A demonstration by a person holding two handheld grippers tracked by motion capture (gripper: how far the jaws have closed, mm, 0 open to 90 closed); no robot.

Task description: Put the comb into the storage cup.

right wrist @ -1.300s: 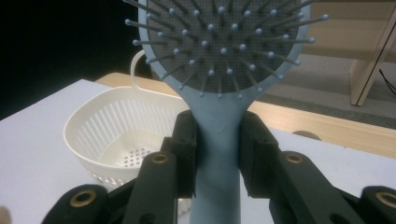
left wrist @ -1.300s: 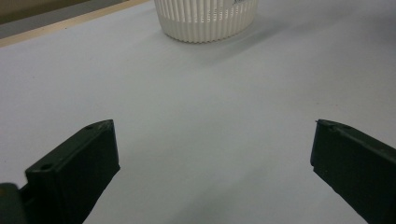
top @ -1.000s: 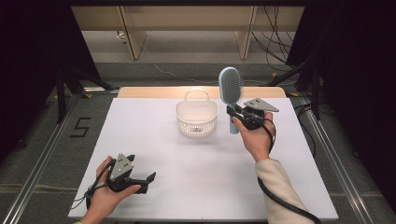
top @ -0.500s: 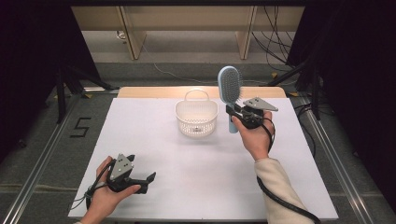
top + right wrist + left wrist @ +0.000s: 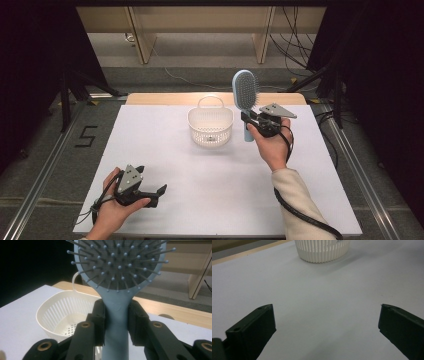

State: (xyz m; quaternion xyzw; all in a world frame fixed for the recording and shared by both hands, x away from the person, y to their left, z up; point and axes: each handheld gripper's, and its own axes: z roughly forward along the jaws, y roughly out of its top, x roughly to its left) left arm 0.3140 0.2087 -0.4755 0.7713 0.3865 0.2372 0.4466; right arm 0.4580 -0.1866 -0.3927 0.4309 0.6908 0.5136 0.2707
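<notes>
At about seven o'clock on the white table (image 5: 165, 150), near its front edge, the left gripper (image 5: 159, 192) lay low in the person's left hand (image 5: 112, 210), pointing toward three o'clock. In the left gripper view its jaws stood wide apart with only bare tabletop between them, and the lower wall of the basket (image 5: 322, 251) rose ahead at twelve o'clock.

Toward the middle of the far half of the table, at about twelve o'clock, sat the white slotted basket (image 5: 210, 127), upright, its thin loop handle raised over the far rim.

Just beside it, at its three o'clock, the right gripper (image 5: 248, 120) was held above the table in the right hand (image 5: 272, 145), clamped on the handle of a pale blue hairbrush (image 5: 244, 95). The brush stood upright, head at the top, the end of its handle hanging below the jaws. In the right gripper view the two pads (image 5: 100, 317) pressed the neck of the hairbrush (image 5: 117, 307) from both sides, bristles facing the camera, with the basket (image 5: 65, 315) lower down at nine o'clock, apart from the brush.
</notes>
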